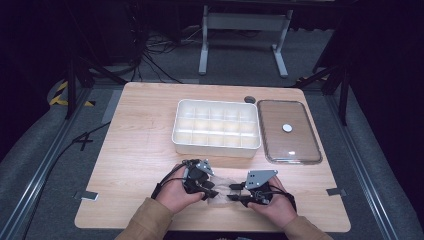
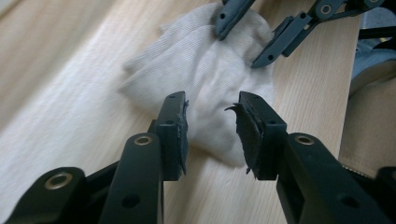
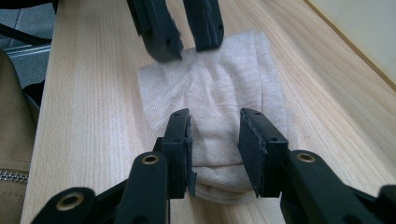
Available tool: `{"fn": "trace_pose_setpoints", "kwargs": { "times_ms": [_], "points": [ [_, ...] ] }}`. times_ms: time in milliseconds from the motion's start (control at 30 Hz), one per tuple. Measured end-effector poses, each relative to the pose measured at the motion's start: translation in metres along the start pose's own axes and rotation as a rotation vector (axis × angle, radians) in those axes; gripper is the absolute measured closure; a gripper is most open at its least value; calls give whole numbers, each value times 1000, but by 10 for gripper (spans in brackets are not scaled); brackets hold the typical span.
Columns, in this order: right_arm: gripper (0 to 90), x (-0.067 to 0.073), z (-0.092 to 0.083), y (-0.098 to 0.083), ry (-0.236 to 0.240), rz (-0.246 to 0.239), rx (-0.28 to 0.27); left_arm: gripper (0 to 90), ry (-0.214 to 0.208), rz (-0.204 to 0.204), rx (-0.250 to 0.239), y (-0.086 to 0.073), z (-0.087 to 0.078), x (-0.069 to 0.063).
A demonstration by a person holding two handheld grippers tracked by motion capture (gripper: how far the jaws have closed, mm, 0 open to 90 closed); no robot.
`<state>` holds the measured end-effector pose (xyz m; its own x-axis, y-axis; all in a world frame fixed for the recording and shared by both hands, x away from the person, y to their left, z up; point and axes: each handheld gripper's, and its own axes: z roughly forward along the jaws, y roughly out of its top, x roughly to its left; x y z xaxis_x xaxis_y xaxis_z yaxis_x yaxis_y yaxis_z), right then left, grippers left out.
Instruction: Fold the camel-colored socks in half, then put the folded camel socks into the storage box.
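Cloth (image 1: 220,189) flat on table (image 1: 140,150), long axis spanning left gripper (image 2: 210,128) to right gripper (image 3: 215,140). Both part open, straddling opposite ends; no pinch evident.

No writing, label, brand, number or sign can be read anywhere in these views. The folded off-white ribbed cloth (image 3: 219,121) lying between and beyond the black jaws carries no print. The pale wooden tabletop (image 1: 140,135) under it shows bare grain alone.
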<state>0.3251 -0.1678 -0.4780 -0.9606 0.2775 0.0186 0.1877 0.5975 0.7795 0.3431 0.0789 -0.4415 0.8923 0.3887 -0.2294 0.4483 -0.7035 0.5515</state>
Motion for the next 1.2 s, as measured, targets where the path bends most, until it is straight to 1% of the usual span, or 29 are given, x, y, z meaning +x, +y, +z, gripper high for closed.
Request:
{"fn": "trace_pose_setpoints", "kwargs": {
  "times_ms": [33, 133, 200, 233, 300, 333, 367, 400, 433, 500, 533, 567, 600, 633, 700, 800, 867, 900, 967, 1067, 1133, 1200],
  "points": [
    [638, 1, -1, 1, -7, 6, 6, 623, 6, -4, -7, -1, -7, 2],
    [615, 3, -3, 4, -32, 24, 1, 622, 16, -3, -14, -3, -14, 5],
    [621, 5, -6, 8, -52, 14, -7, 620, 16, -3, -15, -4, -16, 5],
    [627, 6, -7, 10, -57, 4, -20, 618, 18, -4, -15, -5, -17, 5],
    [637, 7, -8, 12, -57, 2, -29, 614, 22, -4, -6, -6, -19, 5],
    [658, 8, -10, 13, -60, 2, -28, 613, 43, 1, 12, -7, -21, 2],
    [665, 8, -10, 13, -59, 8, -26, 613, 46, 1, 24, -7, -23, 1],
    [680, 7, -10, 13, -61, 3, -23, 612, 44, -6, 33, -8, -23, 0],
    [706, 6, -9, 12, -68, 6, -15, 613, 43, -12, 46, -8, -24, -1],
    [753, 6, -8, 11, -67, 13, 14, 613, 43, -10, 81, -9, -23, -1],
    [768, 6, -7, 11, -64, 12, 20, 615, 42, -10, 96, -10, -22, 0],
    [776, 6, -6, 11, -63, 8, 28, 617, 46, -4, 102, -10, -21, 1],
    [778, 6, -6, 11, -64, 10, 31, 624, 50, -7, 108, -11, -20, 2],
    [778, 7, -6, 11, -67, 3, 36, 630, 50, -16, 101, -11, -19, 3],
    [777, 7, -5, 12, -70, 1, 35, 636, 48, -14, 106, -12, -18, 4],
    [767, 8, -5, 13, -79, -1, 22, 638, 50, -17, 111, -13, -14, 6],
    [773, 8, -5, 16, -79, -6, 8, 641, 55, -12, 124, -14, -13, 7],
    [782, 8, -5, 17, -76, -6, 4, 644, 58, -18, 114, -14, -11, 7],
    [809, 8, -3, 17, -63, 5, 16, 649, 56, -15, 119, -15, -9, 7],
    [846, 7, 1, 15, -60, 1, 48, 652, 61, -13, 121, -16, -9, 7],
    [860, 6, 1, 14, -63, 4, 58, 652, 62, -11, 120, -16, -10, 7],
    [866, 4, 2, 14, -60, 10, 64, 652, 66, -19, 120, -17, -11, 6]
  ]
}}
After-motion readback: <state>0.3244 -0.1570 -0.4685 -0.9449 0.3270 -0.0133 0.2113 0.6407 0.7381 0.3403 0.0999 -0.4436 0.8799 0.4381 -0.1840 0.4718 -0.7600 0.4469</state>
